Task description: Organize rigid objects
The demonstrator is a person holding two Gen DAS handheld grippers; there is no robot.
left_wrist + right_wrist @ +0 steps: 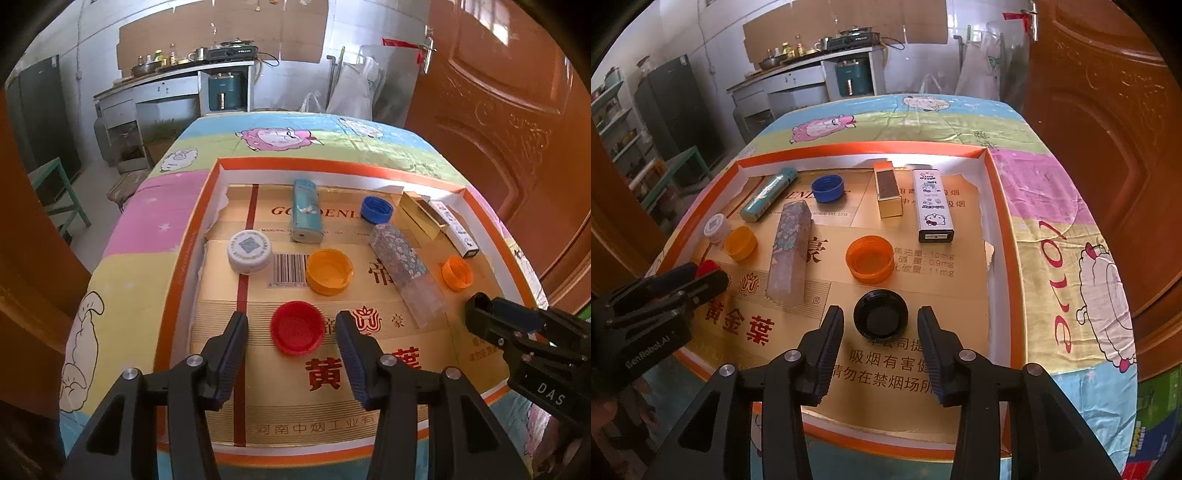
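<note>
1. Step in hand, as I judge it: both caps have been set down in the tray [1004, 236] on the bench, and this is the release end of a placement. No earlier grouping can be confirmed from these views.

2. Left tongs [291, 325], lower centre of the left wrist view: jaws stand apart with clear gaps on both sides of the red cap [297, 326]. The pads do not press on it. The cap rests open side up on the tray floor.

3. Right tongs [881, 319], lower centre of the right wrist view: jaws parted, somewhat narrower than the left pair. The black cap [881, 319] sits between them, untouched on either side, open side up.

4. Remaining items, all inside the tray: white cap [249, 251], yellow cap [328, 271], orange cap [870, 260], blue cap [828, 188], and four long boxes toward the upper half of the frame, including the clear patterned box [790, 251].

5. Next move, in my judgement: lift both tongs straight clear without nudging the caps, then choose the next loose cap, likely the yellow or the orange one.
</note>
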